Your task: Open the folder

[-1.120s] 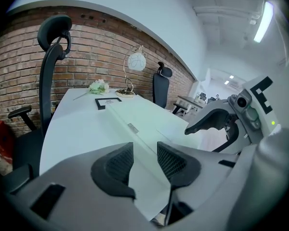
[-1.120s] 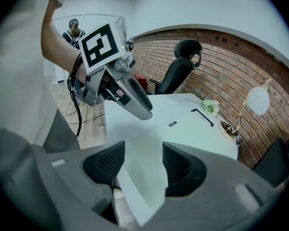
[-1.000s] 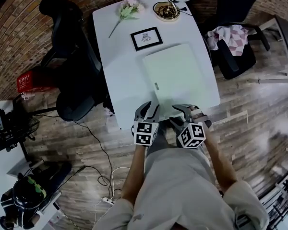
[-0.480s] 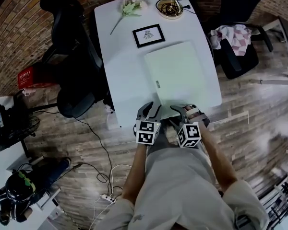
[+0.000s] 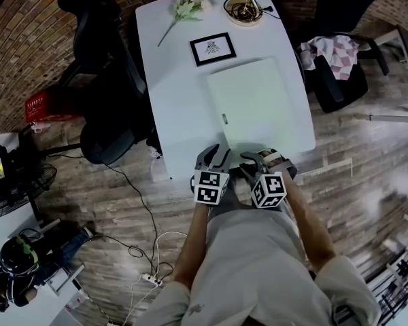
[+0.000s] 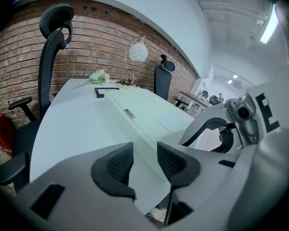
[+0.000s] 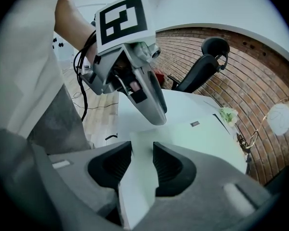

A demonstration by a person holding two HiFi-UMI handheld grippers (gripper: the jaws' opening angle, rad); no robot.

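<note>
White bench [image 5: 170, 80], folder [image 5: 255, 100] at twelve o'clock: my left claw [image 6: 145, 159] hangs released over its near edge; my right claw [image 7: 142, 150], just closing, straddles its corner, not yet clenched.

Pale green flat folder [image 5: 258, 104]: one
Black-framed picture [image 5: 213, 49]: one
Black office chairs [image 5: 112, 138] [image 5: 336, 87]: two
Grey two-jaw grippers: two, the left gripper [image 5: 214, 151] and the right gripper [image 5: 253, 156]

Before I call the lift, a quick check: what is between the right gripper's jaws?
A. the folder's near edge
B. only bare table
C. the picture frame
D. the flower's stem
A: the right gripper view shows the near edge of the folder between the jaws of the right gripper, which have just been closing but do not yet seem to press on it.
</note>
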